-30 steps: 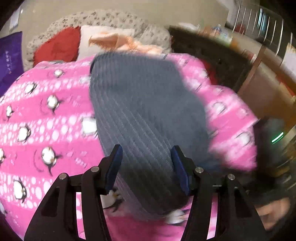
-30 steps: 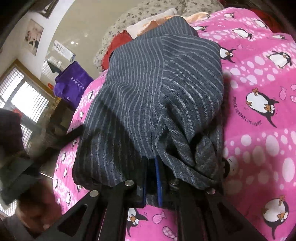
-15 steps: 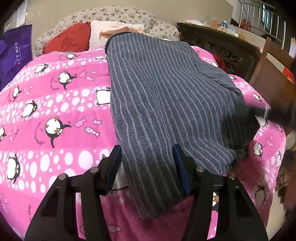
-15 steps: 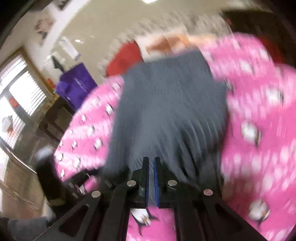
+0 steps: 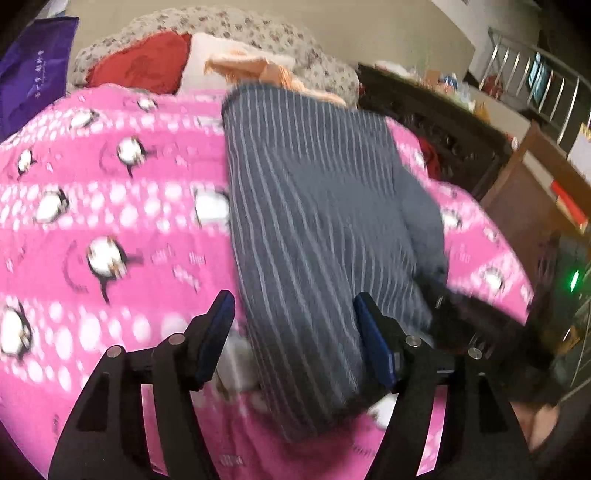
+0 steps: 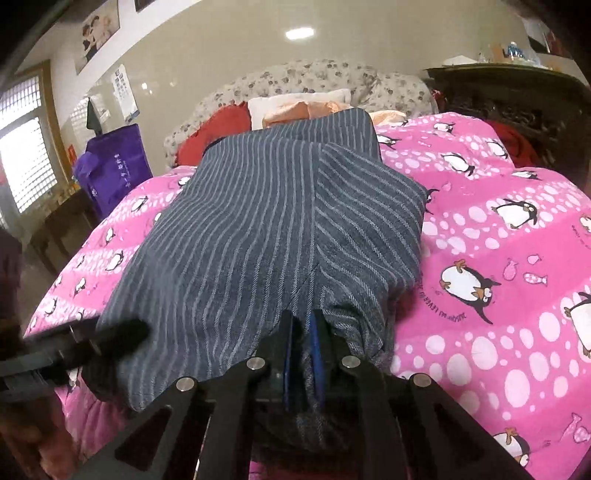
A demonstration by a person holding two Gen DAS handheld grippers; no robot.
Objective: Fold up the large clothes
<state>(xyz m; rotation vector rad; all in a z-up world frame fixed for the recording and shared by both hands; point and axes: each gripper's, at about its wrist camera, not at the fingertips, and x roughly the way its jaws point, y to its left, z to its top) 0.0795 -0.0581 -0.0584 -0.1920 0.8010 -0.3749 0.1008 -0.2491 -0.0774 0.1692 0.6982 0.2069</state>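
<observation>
left gripper (image 5: 293,336): jaws wide apart, blurred, seemingly low | right gripper (image 6: 303,343): jaws nearly closed, pinching

Home bedroom: bed, pink penguin quilt (image 6: 498,229), pillows (image 6: 295,101), wall pictures (image 6: 98,31).

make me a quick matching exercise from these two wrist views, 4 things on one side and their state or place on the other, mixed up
Things:
1. left gripper
2. right gripper
3. striped grey garment
4. purple bag

States or places:
A. lying on the pink penguin blanket
B. shut on fabric
C. standing beside the bed
D. open, fingers either side of the cloth edge

Pairs: 1-D, 2-B, 3-A, 4-C
</observation>
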